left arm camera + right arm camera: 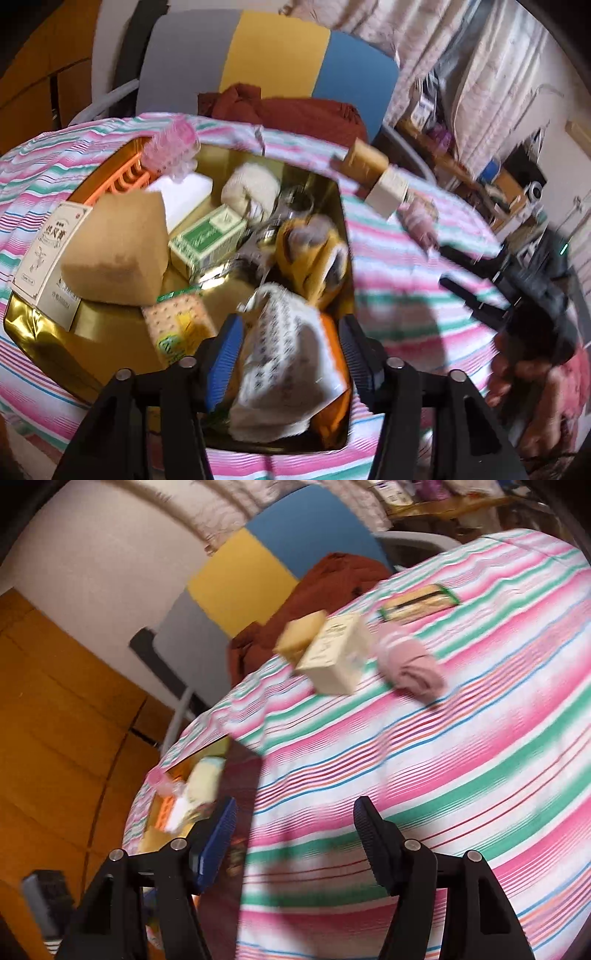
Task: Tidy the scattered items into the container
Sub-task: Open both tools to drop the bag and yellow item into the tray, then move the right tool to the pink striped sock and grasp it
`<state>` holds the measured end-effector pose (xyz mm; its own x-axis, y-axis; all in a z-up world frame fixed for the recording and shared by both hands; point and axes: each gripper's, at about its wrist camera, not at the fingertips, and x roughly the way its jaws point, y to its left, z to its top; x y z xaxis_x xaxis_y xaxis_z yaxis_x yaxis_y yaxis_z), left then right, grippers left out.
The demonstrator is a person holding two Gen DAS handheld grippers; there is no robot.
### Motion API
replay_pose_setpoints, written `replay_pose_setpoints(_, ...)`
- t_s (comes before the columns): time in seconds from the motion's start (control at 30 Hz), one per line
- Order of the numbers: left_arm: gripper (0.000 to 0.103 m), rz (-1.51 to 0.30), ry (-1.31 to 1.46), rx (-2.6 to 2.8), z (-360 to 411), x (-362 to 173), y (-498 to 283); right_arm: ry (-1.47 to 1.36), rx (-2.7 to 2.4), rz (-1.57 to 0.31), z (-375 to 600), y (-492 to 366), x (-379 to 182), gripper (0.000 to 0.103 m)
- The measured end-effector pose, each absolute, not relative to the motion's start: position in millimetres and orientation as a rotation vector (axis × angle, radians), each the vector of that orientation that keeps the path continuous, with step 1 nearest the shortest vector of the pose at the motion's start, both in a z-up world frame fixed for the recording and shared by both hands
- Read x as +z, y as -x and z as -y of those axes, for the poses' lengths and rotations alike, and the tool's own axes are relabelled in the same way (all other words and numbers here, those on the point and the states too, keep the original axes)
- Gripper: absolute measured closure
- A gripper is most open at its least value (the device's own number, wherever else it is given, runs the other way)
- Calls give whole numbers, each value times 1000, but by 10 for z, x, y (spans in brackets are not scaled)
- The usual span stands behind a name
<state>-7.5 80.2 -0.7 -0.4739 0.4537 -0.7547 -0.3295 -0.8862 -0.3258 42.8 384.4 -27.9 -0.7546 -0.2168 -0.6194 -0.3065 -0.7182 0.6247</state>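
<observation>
Scattered items are mostly gathered already: we see the gold container (33, 332) sitting on the striped tablecloth (399, 258), crowded with a brown paper box (118, 247), a cream box with dark print (48, 254), a green-and-white carton (207, 240), an orange plastic rack (122, 181), a pink spiky roller (170, 151) at its far rim, a pale wool bundle (251, 188) and a yellow soft toy (314, 251).

Our left gripper (291, 354) hangs just over the near end of the container with its fingers spread either side of a printed white cloth pouch (280, 362). Blur keeps us from telling whether the pads press on it, so we cannot say whether it is gripped or already let go.

Our right gripper (295, 834) is spread wide and holds nothing, hovering over bare cloth beside the container.

Left out on the cloth, well apart from the container, we count a cream box (336, 653) with a tan block (301, 635) touching it, a rolled pink sock (413, 664) just beside them, and a flat green-edged packet (417, 602) farther off. We judge the job well past halfway, with these four to collect.
</observation>
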Motion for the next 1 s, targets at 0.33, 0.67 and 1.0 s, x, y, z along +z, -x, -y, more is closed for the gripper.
replay_pose_setpoints(0.33,40,163,1250,2313,-1201,133,137,1075,2603,-1025,-4189,-439,-440,34)
replay_pose_setpoints(0.67,40,45,1257,2235,-1667,91,106,1031,2607,-784,-4509,-82,-466,29)
replay_pose_setpoints(1.0,40,-54,1297,2237,-1943,48,204,1043,2624,-697,-4648,363,-466,29)
